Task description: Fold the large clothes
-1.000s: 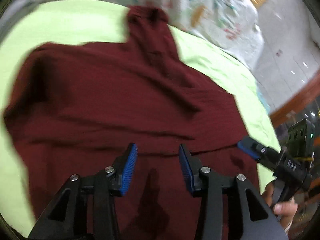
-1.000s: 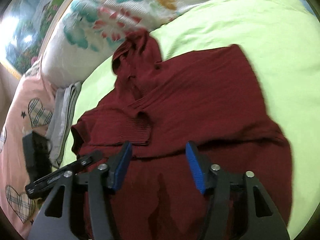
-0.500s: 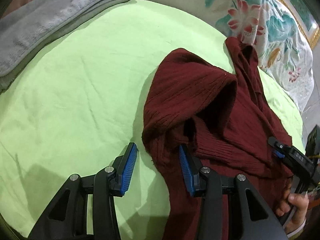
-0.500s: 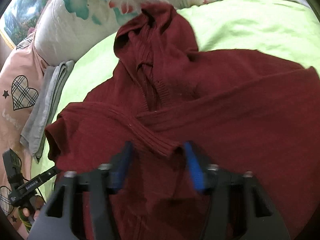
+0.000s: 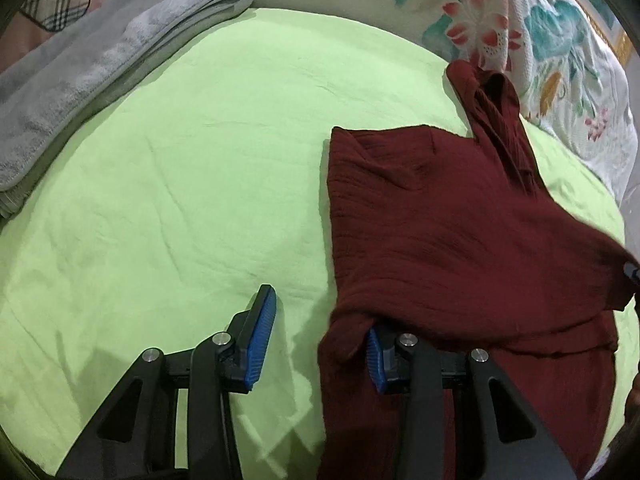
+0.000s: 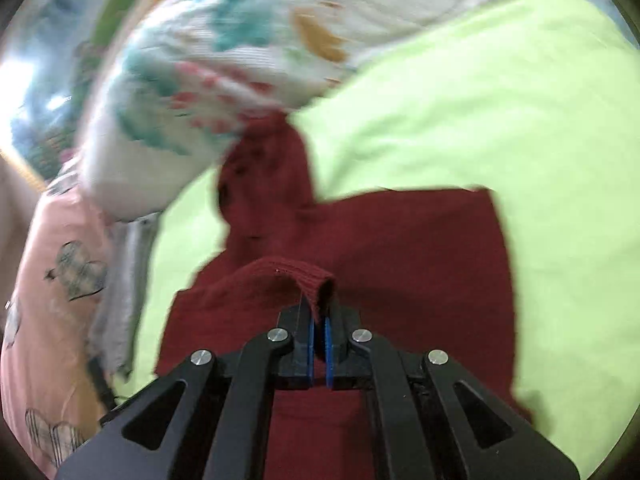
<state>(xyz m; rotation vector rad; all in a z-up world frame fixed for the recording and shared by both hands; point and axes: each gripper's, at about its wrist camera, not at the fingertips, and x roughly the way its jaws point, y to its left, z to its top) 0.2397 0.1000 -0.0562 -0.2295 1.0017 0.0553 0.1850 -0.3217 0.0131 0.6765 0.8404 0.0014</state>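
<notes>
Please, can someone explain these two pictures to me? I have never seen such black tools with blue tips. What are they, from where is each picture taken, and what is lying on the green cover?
No robot arm is here: a person holds one hand tool in each hand, and each tool ends in a two-finger claw with blue pads. A small wide-angle camera sits on each tool and looks along its fingers, so one picture comes from the left tool and the other from the right.

On the light green sheet lies a dark red sweater, partly folded. A folded grey towel lies at the sheet's edge, and a flowered pillow lies beyond the sweater.

The left claw stands open at the sweater's edge, with cloth over one finger but not pinched. The right claw has just closed and pinches a ribbed edge of the sweater.
</notes>
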